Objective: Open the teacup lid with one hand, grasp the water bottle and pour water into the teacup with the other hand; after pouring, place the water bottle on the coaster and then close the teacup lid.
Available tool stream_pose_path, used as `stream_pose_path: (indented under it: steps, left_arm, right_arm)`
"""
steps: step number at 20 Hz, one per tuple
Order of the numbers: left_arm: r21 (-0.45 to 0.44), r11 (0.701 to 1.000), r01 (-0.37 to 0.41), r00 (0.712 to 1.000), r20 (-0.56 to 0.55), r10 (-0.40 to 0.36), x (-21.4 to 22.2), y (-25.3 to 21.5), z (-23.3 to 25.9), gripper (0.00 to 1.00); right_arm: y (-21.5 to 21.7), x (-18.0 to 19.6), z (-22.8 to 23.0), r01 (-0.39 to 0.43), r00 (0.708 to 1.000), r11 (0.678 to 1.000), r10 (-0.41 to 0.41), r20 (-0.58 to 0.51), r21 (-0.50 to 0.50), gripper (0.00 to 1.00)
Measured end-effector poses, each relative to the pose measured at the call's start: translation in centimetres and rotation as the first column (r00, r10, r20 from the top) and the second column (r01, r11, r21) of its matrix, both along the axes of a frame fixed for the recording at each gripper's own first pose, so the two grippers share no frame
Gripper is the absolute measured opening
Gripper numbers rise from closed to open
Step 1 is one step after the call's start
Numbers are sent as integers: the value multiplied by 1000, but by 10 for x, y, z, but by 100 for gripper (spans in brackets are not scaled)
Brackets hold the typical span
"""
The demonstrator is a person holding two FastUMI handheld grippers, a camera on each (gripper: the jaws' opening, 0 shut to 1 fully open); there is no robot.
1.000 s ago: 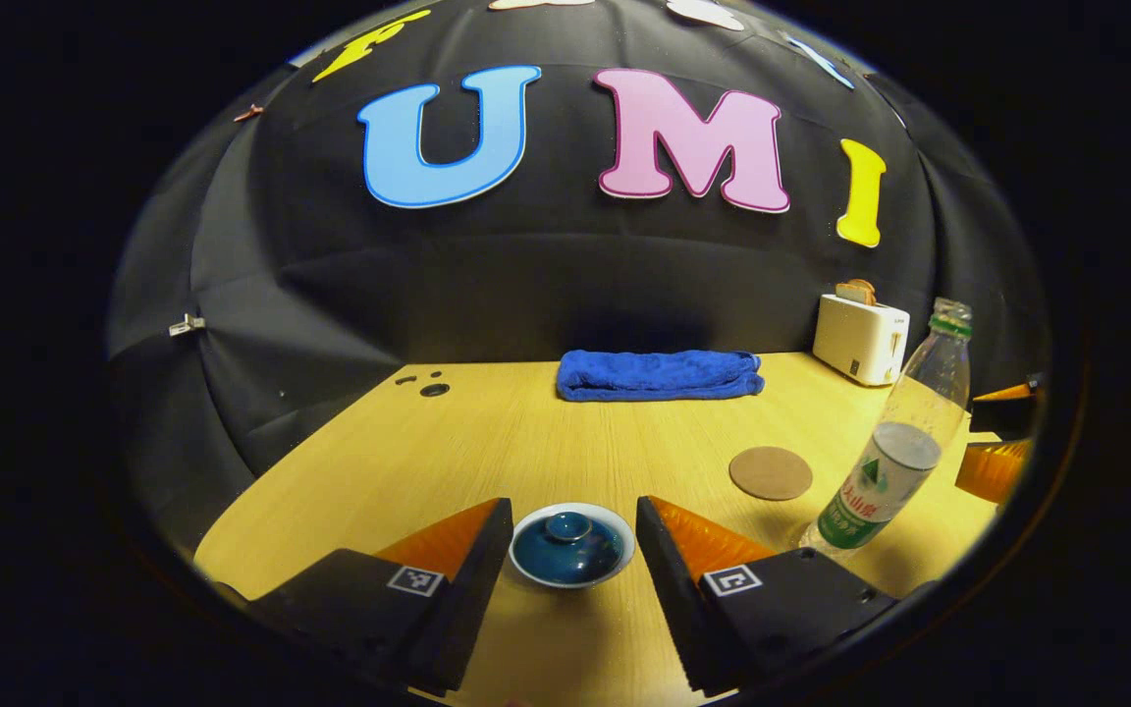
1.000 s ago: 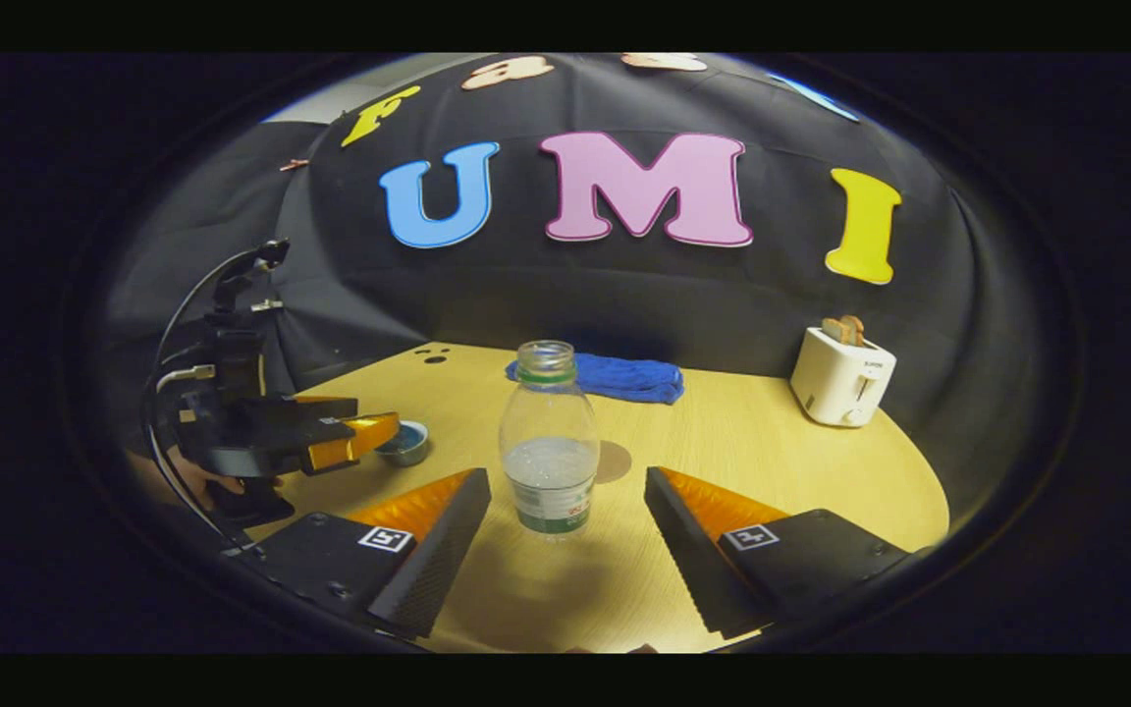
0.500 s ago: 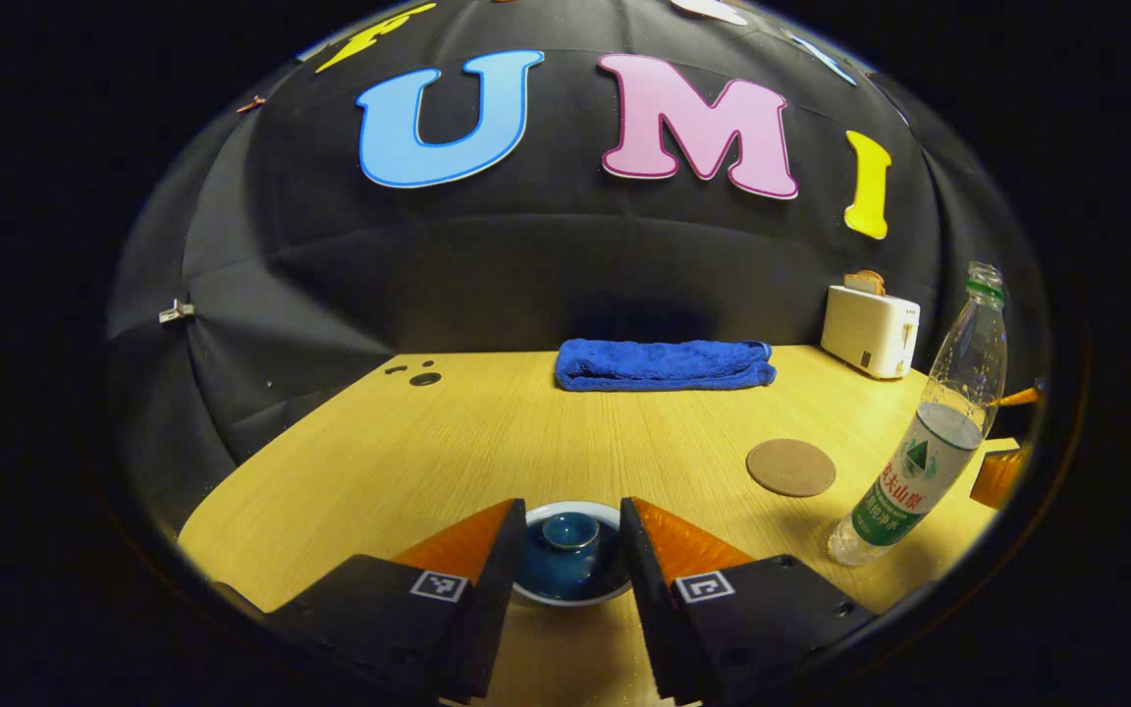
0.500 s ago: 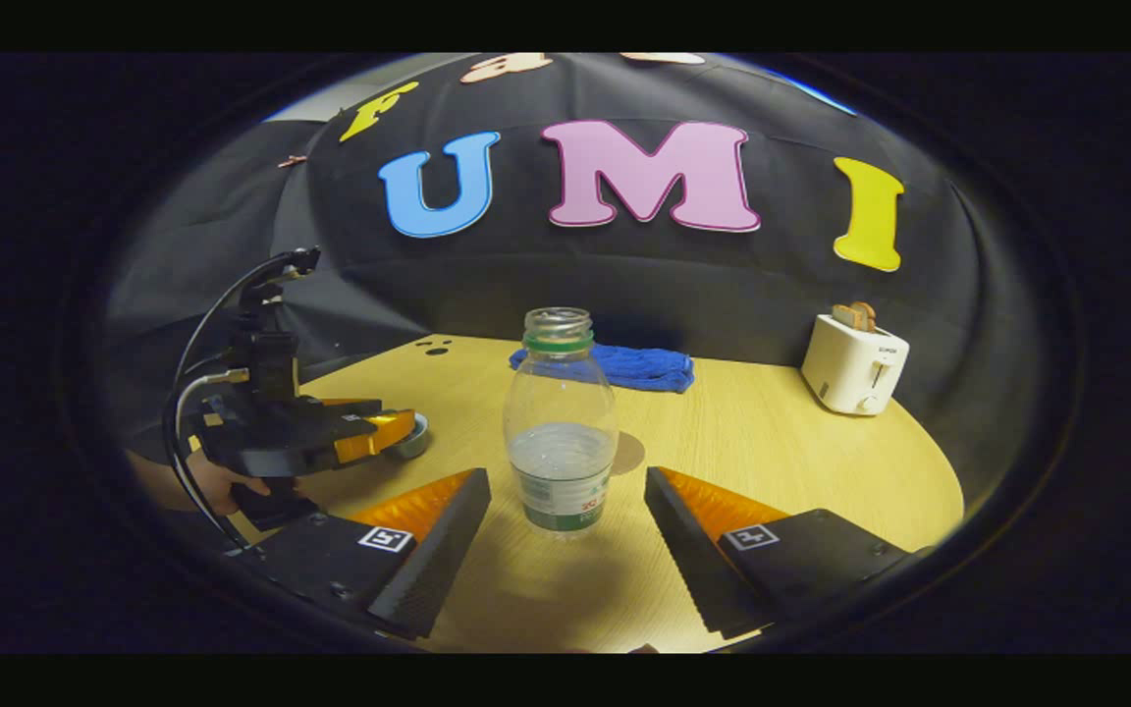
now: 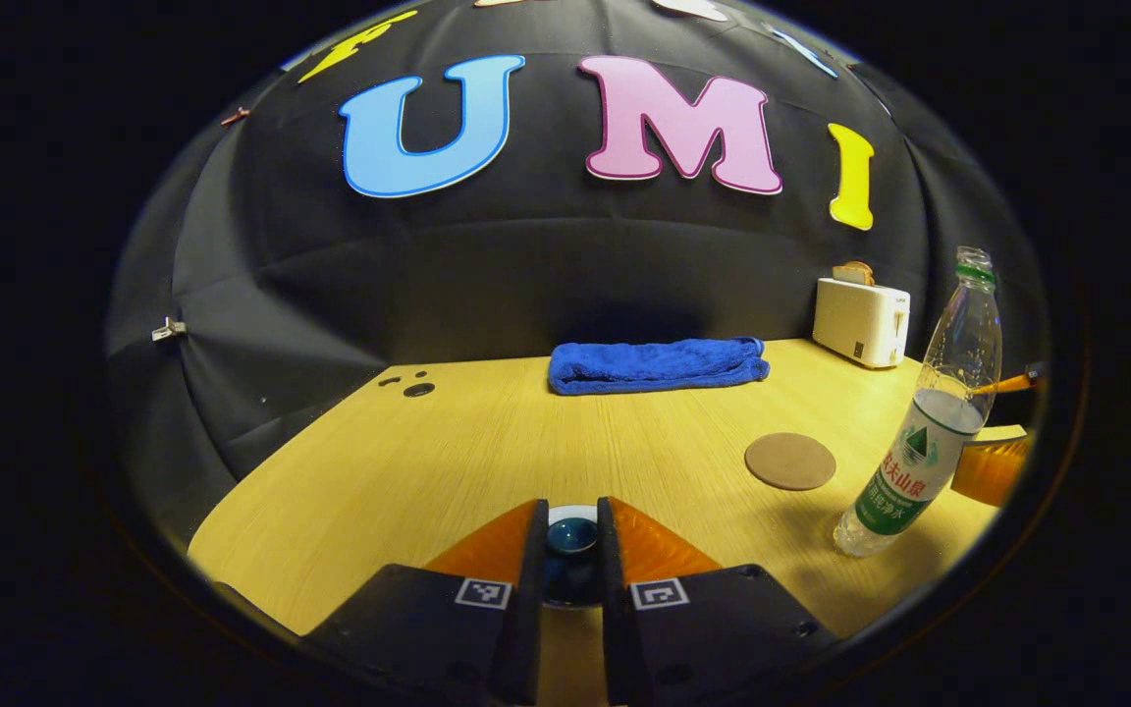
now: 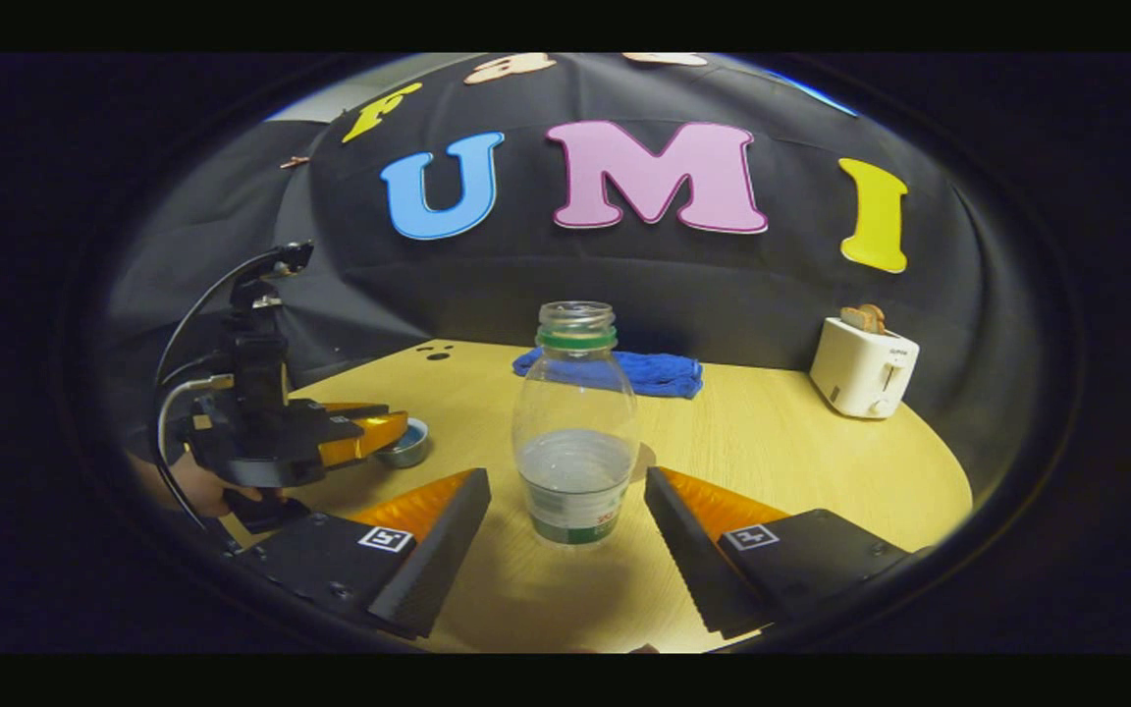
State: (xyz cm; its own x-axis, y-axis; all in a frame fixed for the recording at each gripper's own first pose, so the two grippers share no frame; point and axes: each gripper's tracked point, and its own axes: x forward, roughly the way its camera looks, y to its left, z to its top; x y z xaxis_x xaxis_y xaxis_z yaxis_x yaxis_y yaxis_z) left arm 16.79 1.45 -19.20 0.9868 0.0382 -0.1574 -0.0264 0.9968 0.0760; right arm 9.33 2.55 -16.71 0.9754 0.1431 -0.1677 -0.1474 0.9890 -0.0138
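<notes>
Left gripper view: your left gripper (image 5: 570, 550) pinches the teacup lid (image 5: 571, 536) knob, bottom centre. Right gripper (image 6: 565, 525) spread wide around the upright water bottle (image 6: 575, 422), centre; coaster (image 5: 789, 461) right of centre.

Two black, wedge-shaped fingers (image 5: 487, 628) on the left gripper (image 5: 570, 555), orange on the inner top faces, each bearing a small square black-and-white marker. Same build on the right gripper (image 6: 565, 530): ribbed black inner faces, screw heads, and black and white cables (image 6: 173, 393) looping off the far-left unit.
</notes>
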Motion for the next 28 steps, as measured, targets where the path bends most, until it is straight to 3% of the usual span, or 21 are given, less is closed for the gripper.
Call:
stream_pose_path:
  steps: [4,5,11,12,16,17,18,19,20,21,22,26,28]
  left_arm:
    - [4,1000,6,1000,22,-6,-1,-2,8,24]
    - [2,1000,9,1000,26,-9,-2,-3,12,27]
    - [-3,1000,21,998,56,-21,-16,-3,31,27]
    - [-2,1000,23,998,58,-23,-19,-3,32,24]
    - [-13,1000,15,999,46,-15,-27,4,29,28]
    - [-16,1000,13,999,42,-12,-29,7,28,31]
    - [-18,1000,8,999,39,-7,-31,10,25,27]
    - [-23,1000,6,999,37,-5,-32,11,24,27]
    - [-26,1000,1,999,38,0,-34,14,23,27]
    - [-27,1000,-5,999,36,6,-36,18,22,27]
    - [-29,999,-13,999,36,14,-38,21,21,24]
    - [-70,996,-50,998,38,53,-52,34,20,27]
    - [-85,994,-63,997,31,65,-56,41,18,24]
  right_arm:
    - [0,8,-1,23,1000,1000,-23,11,5,99]
    - [0,10,-1,29,999,1000,-29,14,11,98]
    - [1,28,-2,63,997,998,-64,33,28,98]
    - [1,31,-3,69,997,997,-70,33,32,98]
    - [4,42,-7,73,996,997,-74,43,33,98]
    - [4,43,-7,76,996,996,-78,52,36,97]
    - [4,46,-5,80,995,996,-83,60,40,95]
    - [4,48,-5,82,994,996,-85,64,43,86]
    - [2,48,-4,82,994,996,-85,67,45,89]
    - [3,50,-4,78,994,996,-81,69,44,81]
    - [4,51,-3,73,995,997,-75,67,37,81]
    - [2,53,7,59,996,996,-54,72,-69,75]
    - [3,57,17,42,995,989,-30,93,-139,75]
